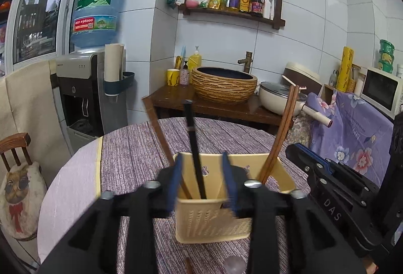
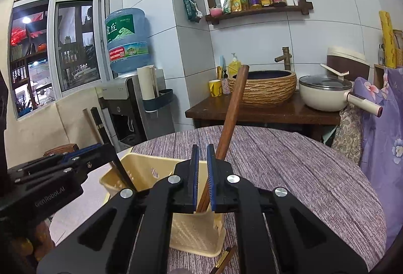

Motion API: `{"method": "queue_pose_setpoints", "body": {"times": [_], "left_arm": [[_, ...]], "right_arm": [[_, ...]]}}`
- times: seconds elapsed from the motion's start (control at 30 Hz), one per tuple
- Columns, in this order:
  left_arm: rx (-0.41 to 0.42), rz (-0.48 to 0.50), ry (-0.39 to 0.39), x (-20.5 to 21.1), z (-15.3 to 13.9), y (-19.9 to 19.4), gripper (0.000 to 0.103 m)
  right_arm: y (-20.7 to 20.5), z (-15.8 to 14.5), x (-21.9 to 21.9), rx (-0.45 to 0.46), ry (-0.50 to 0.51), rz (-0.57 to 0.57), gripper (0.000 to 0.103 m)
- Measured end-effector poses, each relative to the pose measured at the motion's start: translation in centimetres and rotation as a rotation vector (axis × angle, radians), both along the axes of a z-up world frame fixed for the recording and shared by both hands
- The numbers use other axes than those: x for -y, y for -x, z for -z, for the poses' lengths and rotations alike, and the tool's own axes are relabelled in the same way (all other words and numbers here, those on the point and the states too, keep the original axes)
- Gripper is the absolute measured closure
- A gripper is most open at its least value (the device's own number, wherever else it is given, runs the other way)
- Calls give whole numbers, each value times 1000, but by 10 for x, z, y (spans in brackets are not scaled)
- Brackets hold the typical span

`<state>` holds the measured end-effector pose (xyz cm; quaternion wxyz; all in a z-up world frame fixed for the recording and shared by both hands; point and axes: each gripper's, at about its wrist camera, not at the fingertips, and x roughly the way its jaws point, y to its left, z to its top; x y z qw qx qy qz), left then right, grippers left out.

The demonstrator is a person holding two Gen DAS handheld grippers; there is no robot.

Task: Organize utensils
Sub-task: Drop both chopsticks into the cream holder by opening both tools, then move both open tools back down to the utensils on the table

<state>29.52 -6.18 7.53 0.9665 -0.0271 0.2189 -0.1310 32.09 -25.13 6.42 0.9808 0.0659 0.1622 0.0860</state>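
Note:
A cream slotted utensil holder [image 1: 214, 223] stands on the round table with the purple cloth [image 1: 131, 153]. In it stand black chopsticks [image 1: 194, 148], a brown chopstick leaning left [image 1: 156, 128] and brown chopsticks leaning right [image 1: 282, 130]. My left gripper [image 1: 204, 188] is open, its blue pads either side of the black chopsticks above the holder. My right gripper [image 2: 202, 173] hovers over the holder [image 2: 196, 231] with the jaws a narrow gap apart; the brown chopsticks [image 2: 230, 123] stand just right of the gap, not pinched. A dark utensil with a gold band [image 2: 224, 261] lies on the cloth below.
A wooden side table [image 1: 226, 107] behind carries a woven basin [image 1: 224, 85], a cream pot [image 1: 279, 97] and bottles. A water dispenser [image 1: 88, 97] stands at the left. A chair with a cat cushion [image 1: 20, 188] is beside the table. Floral cloth [image 1: 352, 128] hangs on the right.

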Motion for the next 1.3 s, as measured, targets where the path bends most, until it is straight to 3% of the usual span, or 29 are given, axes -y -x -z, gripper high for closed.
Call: {"method": "queue_pose_setpoints", "body": {"times": [0.07, 0.1, 0.13, 0.43, 0.63, 0.83, 1.3], "left_arm": [[-10, 2, 23, -8, 4, 11, 50], [-22, 5, 26, -11, 7, 15, 49], [-36, 8, 27, -13, 10, 20, 49], [-223, -26, -45, -30, 71, 50, 49], [-349, -24, -48, -36, 110, 59, 60], [-401, 12, -45, -32, 128, 74, 64], [-405, 97, -60, -14, 133, 82, 65]], "right_arm": [[12, 3, 2, -5, 8, 11, 67], [21, 6, 4, -10, 6, 19, 50], [28, 8, 6, -18, 7, 27, 48], [54, 66, 9, -315, 56, 78, 48], [63, 106, 3, -463, 23, 65, 48], [64, 129, -3, -531, 17, 55, 52], [49, 134, -9, -592, 5, 79, 66]]}}
